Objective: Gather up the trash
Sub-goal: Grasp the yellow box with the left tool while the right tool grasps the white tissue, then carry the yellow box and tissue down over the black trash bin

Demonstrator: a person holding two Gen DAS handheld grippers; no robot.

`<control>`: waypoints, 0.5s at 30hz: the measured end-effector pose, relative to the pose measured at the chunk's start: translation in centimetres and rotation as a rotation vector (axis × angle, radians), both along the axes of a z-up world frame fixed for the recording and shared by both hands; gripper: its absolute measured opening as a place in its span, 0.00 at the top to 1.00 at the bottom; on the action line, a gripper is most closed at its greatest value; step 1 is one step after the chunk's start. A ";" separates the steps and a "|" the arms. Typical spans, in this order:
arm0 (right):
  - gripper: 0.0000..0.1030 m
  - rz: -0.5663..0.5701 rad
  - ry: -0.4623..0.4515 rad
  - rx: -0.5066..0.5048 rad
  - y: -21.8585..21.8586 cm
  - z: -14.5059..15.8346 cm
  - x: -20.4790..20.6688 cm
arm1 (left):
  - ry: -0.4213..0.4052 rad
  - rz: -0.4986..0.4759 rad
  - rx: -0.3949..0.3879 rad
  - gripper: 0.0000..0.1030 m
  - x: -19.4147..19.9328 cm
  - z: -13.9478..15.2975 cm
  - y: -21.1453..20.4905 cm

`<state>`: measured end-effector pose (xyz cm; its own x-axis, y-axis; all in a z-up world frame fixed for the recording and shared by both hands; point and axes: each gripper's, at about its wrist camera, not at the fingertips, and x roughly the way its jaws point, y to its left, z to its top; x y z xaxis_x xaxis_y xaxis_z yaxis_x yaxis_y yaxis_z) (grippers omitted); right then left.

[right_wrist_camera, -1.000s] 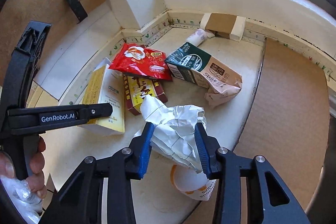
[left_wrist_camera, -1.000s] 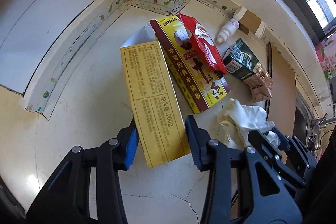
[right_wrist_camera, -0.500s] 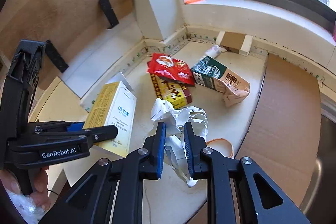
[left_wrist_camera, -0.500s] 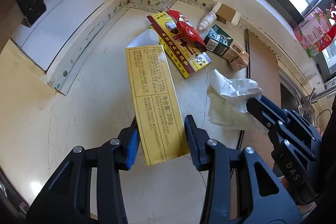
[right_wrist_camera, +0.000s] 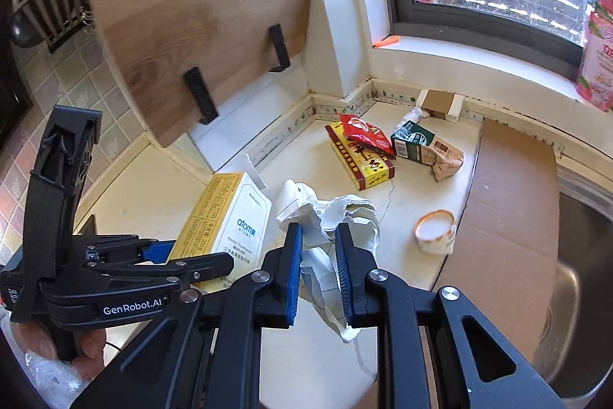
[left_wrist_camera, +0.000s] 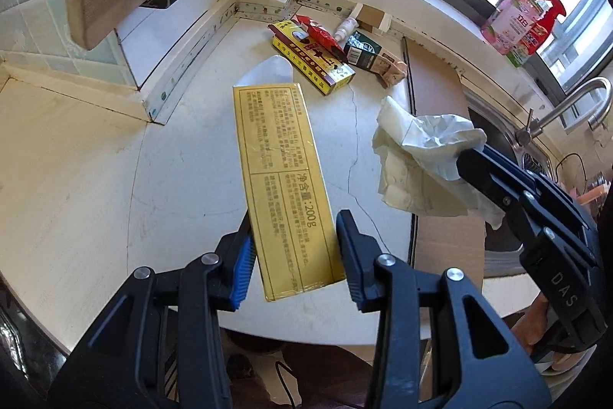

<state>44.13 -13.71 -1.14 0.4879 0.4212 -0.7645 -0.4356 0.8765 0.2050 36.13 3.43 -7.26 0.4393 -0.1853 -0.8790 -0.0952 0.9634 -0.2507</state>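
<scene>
"atom", probably, on yellow box [right_wrist_camera: 245, 229]

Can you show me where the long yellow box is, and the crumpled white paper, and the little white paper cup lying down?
Long yellow cardboard box [left_wrist_camera: 285, 179], left wrist view, on its printed face.
Crumpled white paper [right_wrist_camera: 337, 213], right wrist view, on its bunched top.
Small white paper cup with orange rim [right_wrist_camera: 435, 230], right wrist view, on its open mouth.

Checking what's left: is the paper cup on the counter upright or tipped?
Tipped. The cup lies on its side on the counter, white inside and orange rim facing the camera.
</scene>
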 end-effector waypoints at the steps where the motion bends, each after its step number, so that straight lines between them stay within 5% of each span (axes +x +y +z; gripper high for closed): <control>1: 0.84 -0.007 -0.004 0.000 0.2 0.4 -1.2 | -0.005 -0.010 -0.001 0.65 -0.9 0.2 0.1; 15: 0.84 -0.138 -0.025 -0.031 4.5 2.1 -19.2 | -0.016 -0.162 -0.022 0.65 -14.7 -0.6 3.2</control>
